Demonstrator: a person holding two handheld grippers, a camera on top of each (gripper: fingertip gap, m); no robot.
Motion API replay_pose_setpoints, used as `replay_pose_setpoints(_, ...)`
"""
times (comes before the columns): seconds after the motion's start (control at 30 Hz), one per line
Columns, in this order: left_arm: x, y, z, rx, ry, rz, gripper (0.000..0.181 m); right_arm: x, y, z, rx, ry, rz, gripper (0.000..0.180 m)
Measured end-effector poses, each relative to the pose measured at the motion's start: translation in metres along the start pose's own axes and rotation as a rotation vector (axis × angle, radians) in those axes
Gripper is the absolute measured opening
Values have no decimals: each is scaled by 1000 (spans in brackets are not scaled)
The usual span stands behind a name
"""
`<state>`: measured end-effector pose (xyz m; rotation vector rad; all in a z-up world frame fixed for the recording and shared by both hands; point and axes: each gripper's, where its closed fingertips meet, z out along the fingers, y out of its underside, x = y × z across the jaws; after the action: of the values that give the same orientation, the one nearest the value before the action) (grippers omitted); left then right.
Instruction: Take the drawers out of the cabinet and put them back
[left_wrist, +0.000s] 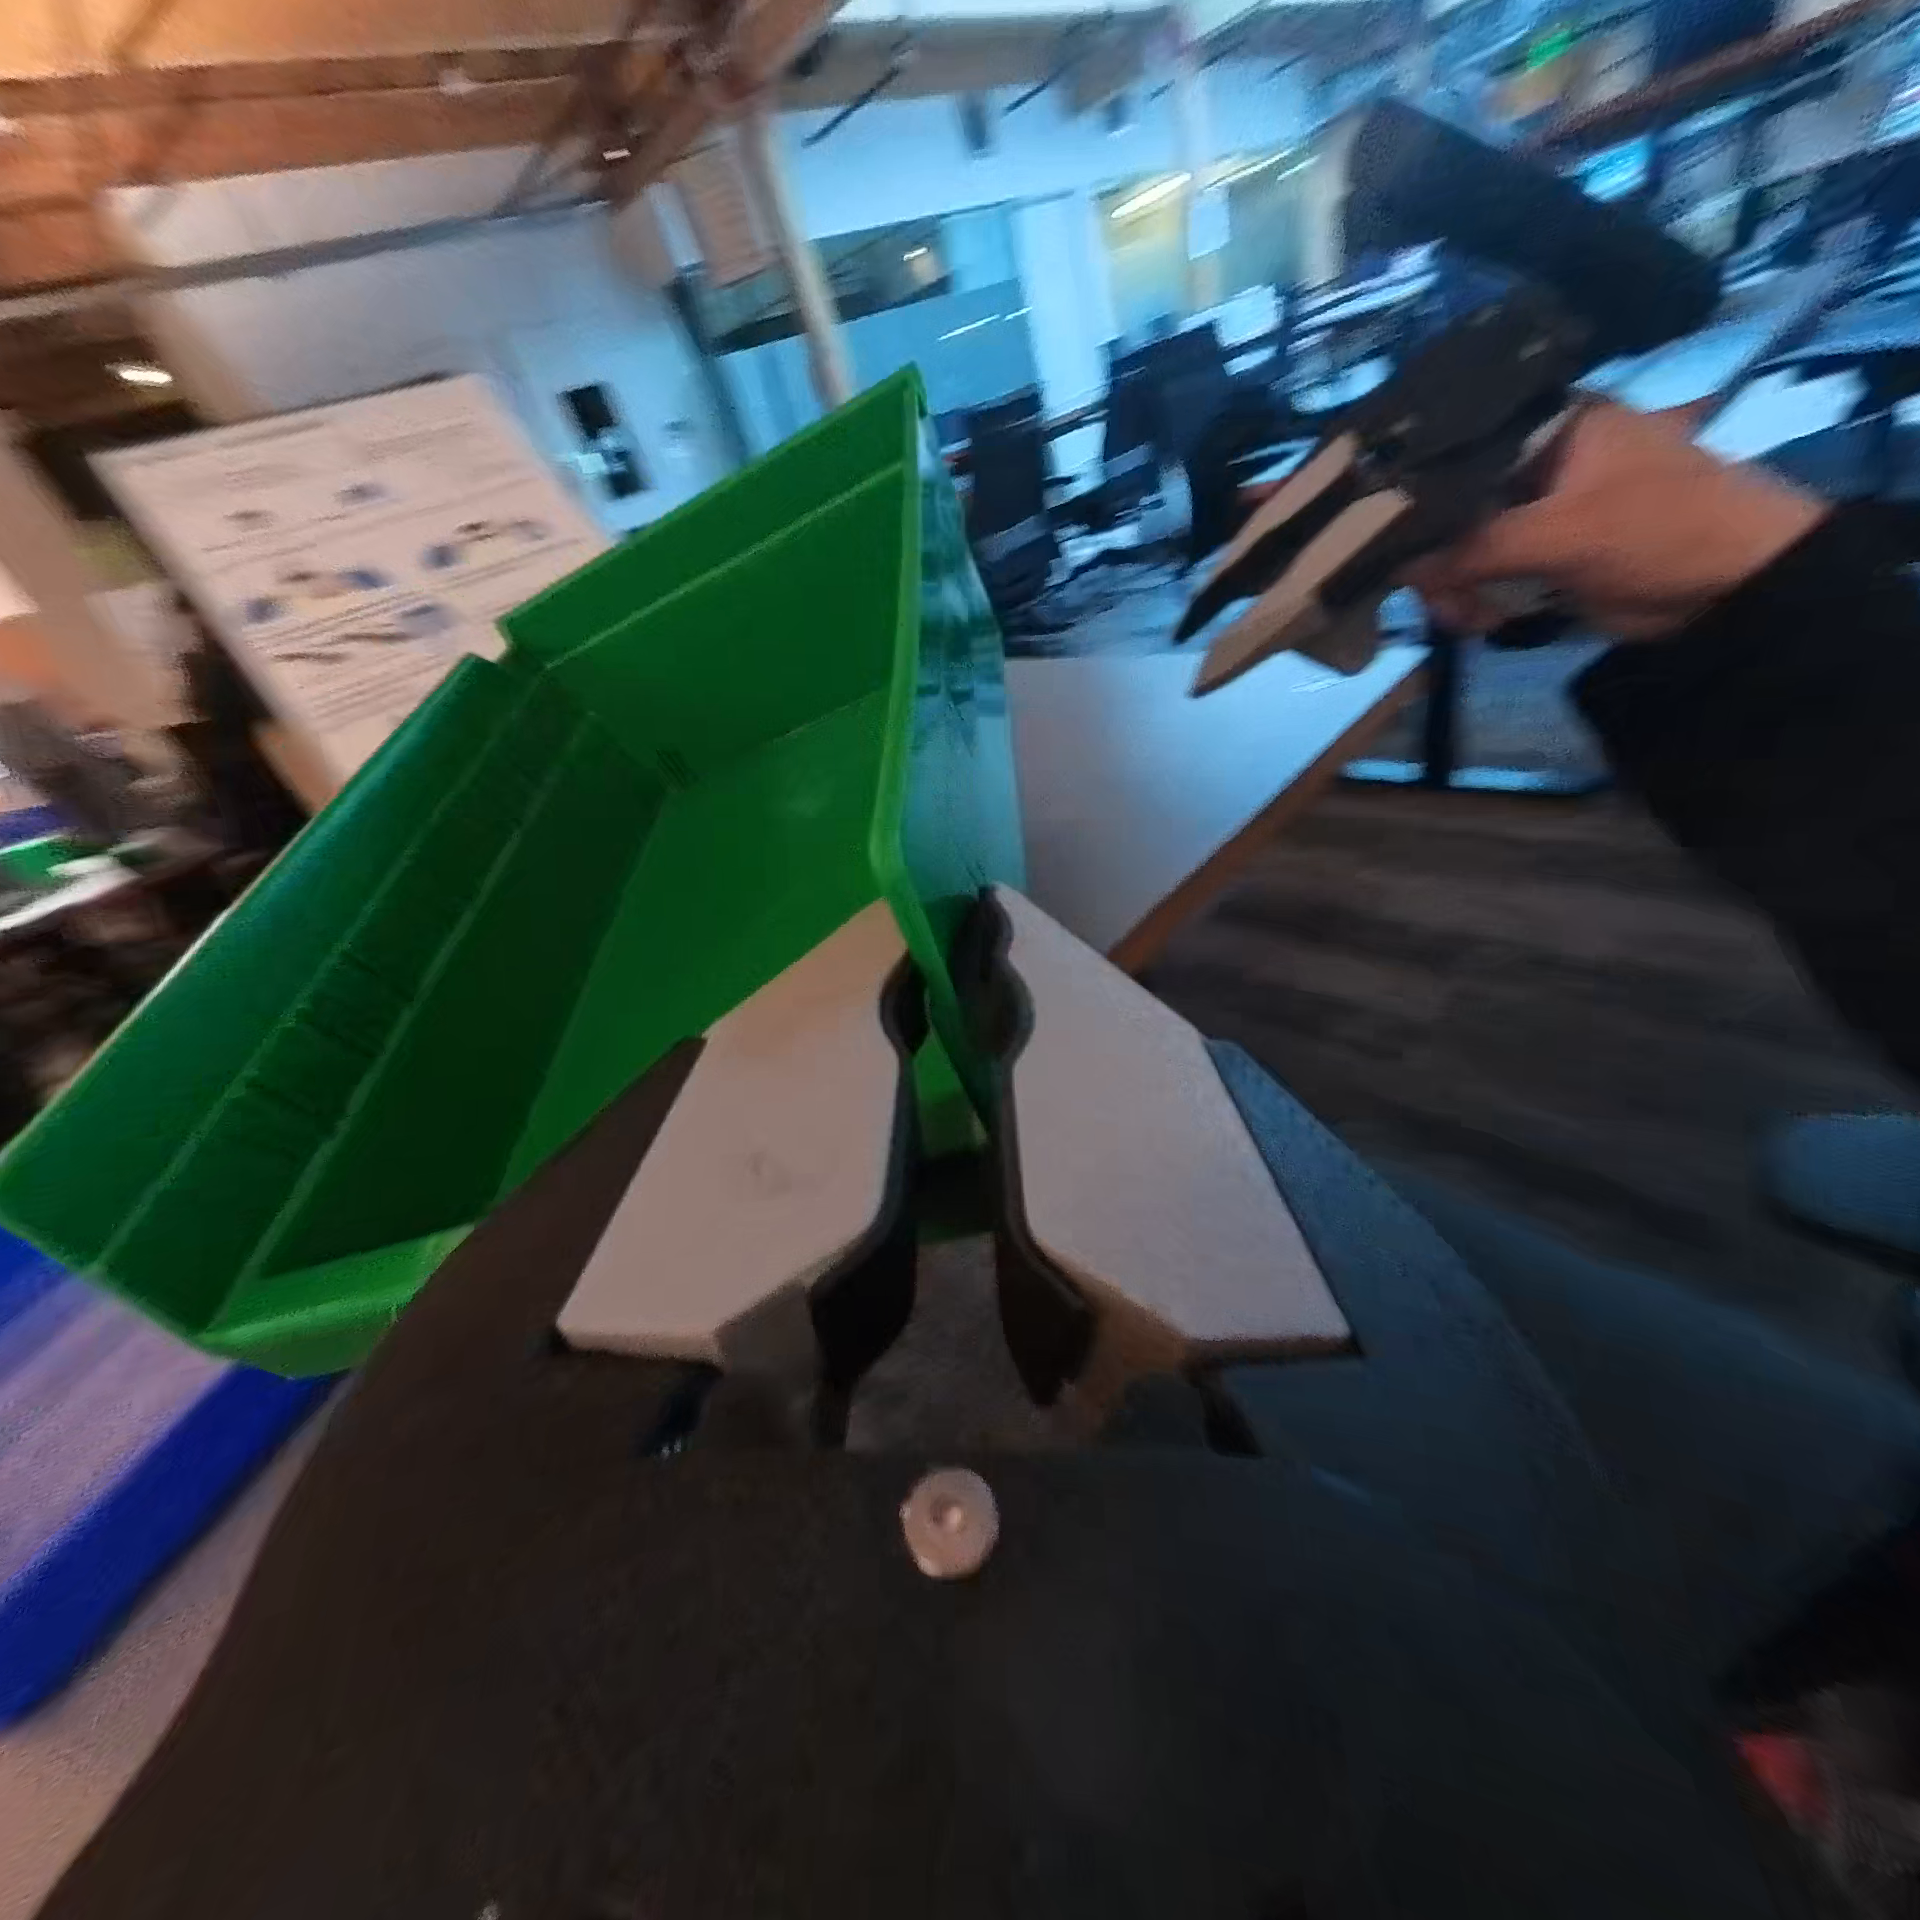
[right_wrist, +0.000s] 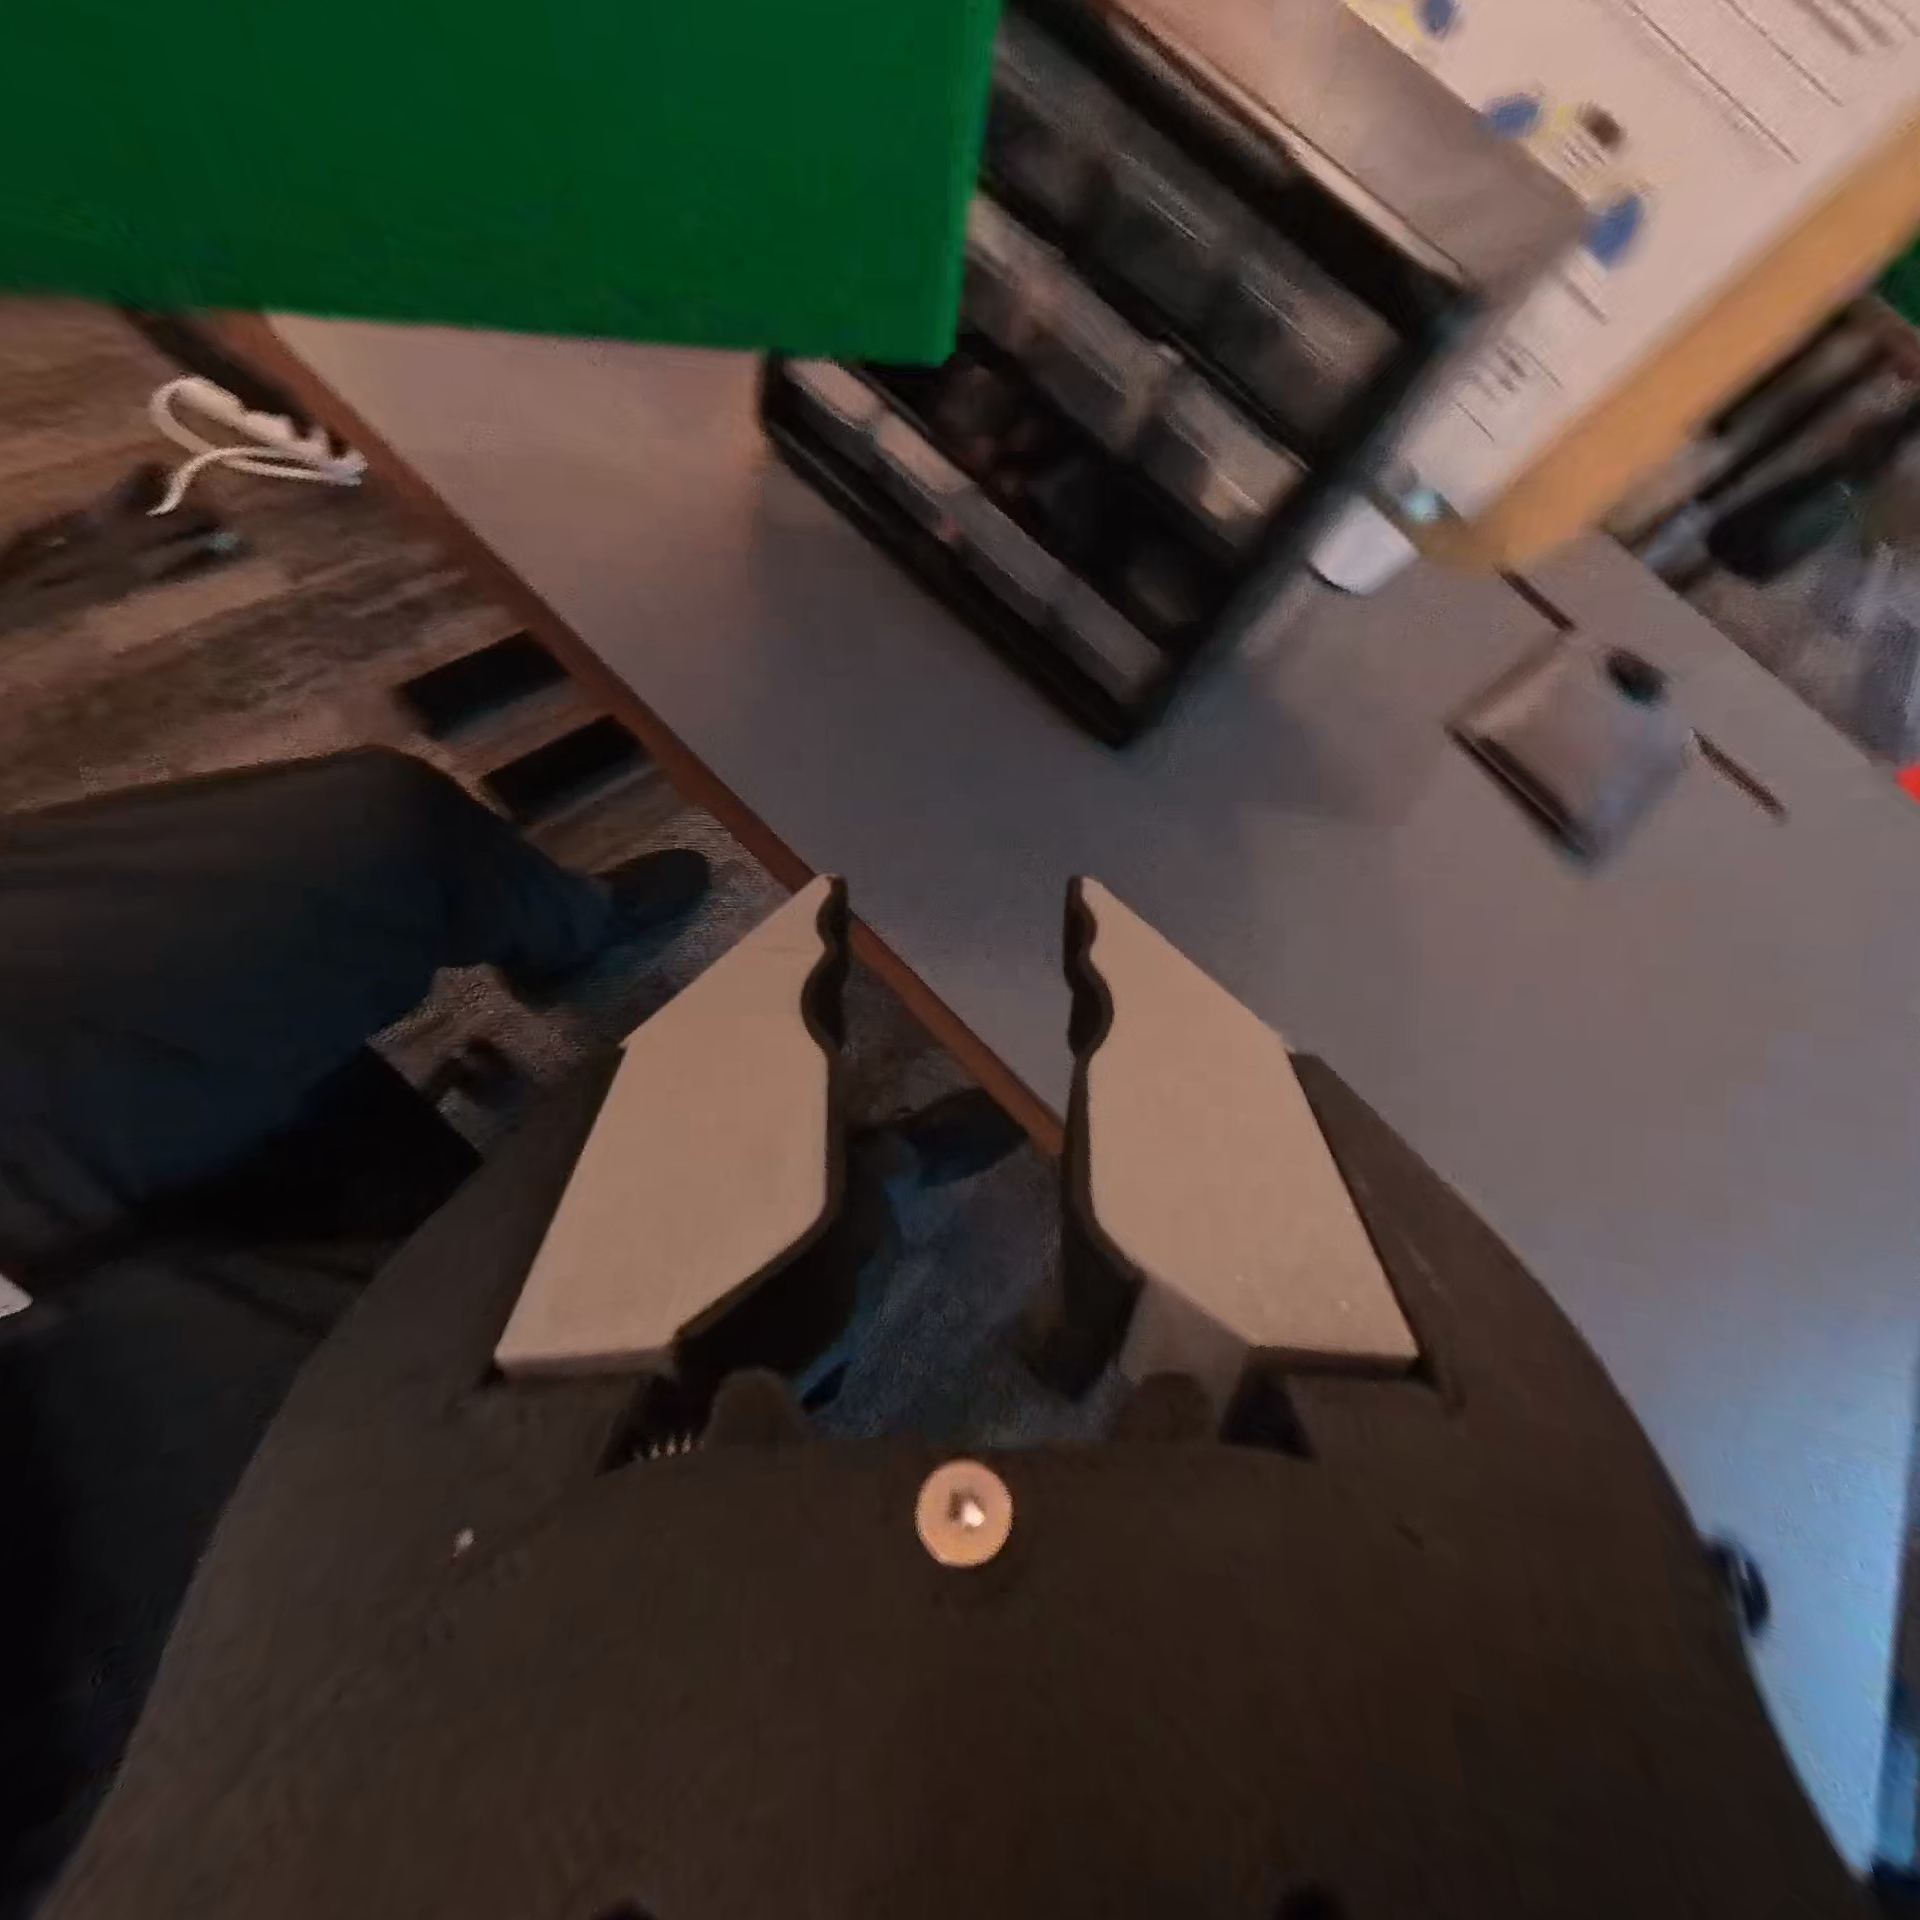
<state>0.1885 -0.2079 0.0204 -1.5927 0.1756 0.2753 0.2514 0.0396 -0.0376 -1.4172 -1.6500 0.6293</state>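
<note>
My left gripper (left_wrist: 951, 961) is shut on the front wall of an empty green plastic drawer (left_wrist: 582, 862), held tilted in the air above the table (left_wrist: 1122, 790). The drawer's green side also fills the top left of the right wrist view (right_wrist: 499, 156). The black cabinet (right_wrist: 1132, 416) with several dark drawers stands on the grey table (right_wrist: 1351, 987), partly hidden behind the green drawer. My right gripper (right_wrist: 956, 904) is open and empty, over the table's front edge. It also shows in the left wrist view (left_wrist: 1226, 644), held by a hand to the right of the drawer.
A blue object (left_wrist: 114, 1455) lies at the lower left. A poster board (left_wrist: 343, 551) stands behind the table. A small grey box (right_wrist: 1579, 738) and a white cup (right_wrist: 1356, 545) sit on the table near the cabinet. The person's leg (right_wrist: 260, 935) is beside the table edge.
</note>
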Motion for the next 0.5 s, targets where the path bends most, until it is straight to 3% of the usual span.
replay_pose_setpoints(0.1,51,-13,43,37,176,-13,5,43,31,-34,17,63,157,39)
replay_pose_setpoints(0.23,104,1,122,-30,268,71,5,83,55,-55,120,90,361,28)
replay_pose_setpoints(0.37,130,37,208,-124,276,110,5,105,84,-38,95,92,514,32)
replay_pose_setpoints(0.5,143,62,274,-199,272,53,5,96,90,-10,52,19,486,39)
